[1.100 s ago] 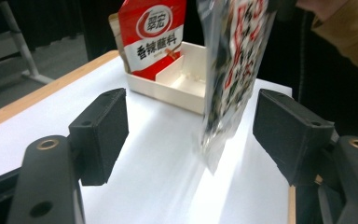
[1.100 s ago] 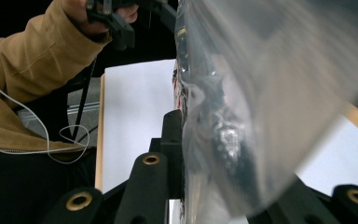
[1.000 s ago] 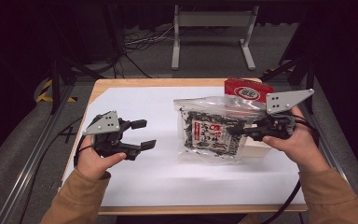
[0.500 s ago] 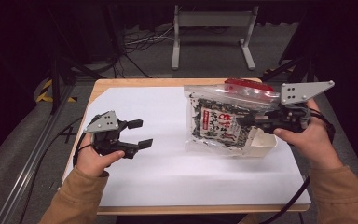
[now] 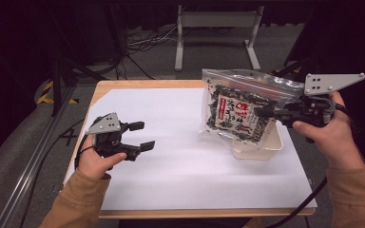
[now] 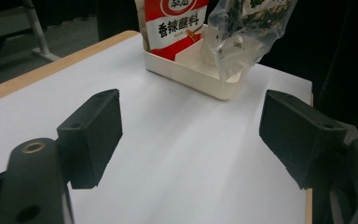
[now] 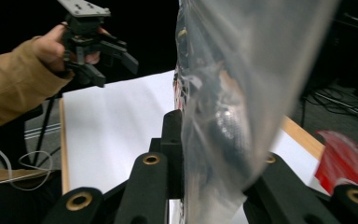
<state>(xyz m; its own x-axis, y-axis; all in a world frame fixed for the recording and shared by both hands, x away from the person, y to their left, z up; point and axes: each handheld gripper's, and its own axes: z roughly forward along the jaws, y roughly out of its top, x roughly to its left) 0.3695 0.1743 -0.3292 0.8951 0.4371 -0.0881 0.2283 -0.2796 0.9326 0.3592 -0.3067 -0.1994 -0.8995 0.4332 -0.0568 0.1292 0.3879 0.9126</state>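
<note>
Bag (image 5: 240, 111) lifted higher, hiding tray (image 5: 261, 151) partly.

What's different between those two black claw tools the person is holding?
The right gripper is clamped on a clear bag of dark dried food; the left gripper holds nothing, its jaws wide apart and just opening further. The right gripper holds the bag up over the white tray; the left gripper hovers low over the white table sheet. Both are black, hand-held, and carry a grey plate on top.
</note>
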